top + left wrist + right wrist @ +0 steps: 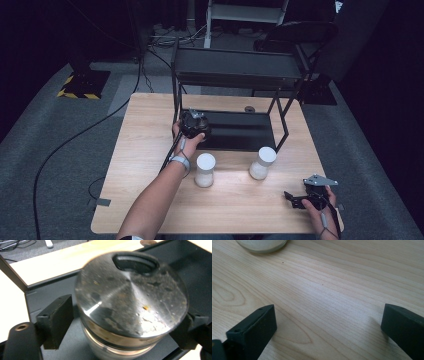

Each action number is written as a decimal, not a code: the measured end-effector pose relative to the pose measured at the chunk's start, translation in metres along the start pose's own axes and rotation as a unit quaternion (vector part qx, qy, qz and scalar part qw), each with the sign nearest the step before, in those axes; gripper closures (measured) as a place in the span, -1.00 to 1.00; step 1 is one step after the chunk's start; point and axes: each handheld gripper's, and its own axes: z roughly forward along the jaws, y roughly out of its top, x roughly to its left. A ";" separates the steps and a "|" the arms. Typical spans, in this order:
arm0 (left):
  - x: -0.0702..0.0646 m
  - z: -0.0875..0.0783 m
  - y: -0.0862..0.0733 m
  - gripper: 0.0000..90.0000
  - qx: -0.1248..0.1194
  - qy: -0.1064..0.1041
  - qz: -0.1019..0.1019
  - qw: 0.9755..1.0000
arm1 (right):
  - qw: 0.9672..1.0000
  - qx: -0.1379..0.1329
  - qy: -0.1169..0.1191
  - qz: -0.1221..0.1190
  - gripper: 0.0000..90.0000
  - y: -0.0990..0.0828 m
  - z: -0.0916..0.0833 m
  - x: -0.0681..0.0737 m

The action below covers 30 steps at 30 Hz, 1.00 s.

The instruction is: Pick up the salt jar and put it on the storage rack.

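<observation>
Metal jar [130, 305] between left gripper [120, 322] jaws, hidden from high view

Table [150, 150] centre frame; shelf rack [235, 75] on its upper half; two cylinders [205, 170] [262, 163] side by side below rack; chair [300, 35] upper right.

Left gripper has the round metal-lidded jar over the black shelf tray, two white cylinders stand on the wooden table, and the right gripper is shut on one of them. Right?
Not quite: the right gripper holds nothing. The right gripper view shows its jaws wide apart over bare light wooden table. The rest stands: the left gripper has the round metal-lidded jar between its jaws over the black shelf tray, and the two white cylinders stand free.
</observation>
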 end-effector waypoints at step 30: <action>-0.009 -0.055 -0.001 -0.64 -0.092 -0.020 0.007 0.995 | 1.000 0.001 0.002 -0.002 -1.00 0.000 0.000 0.000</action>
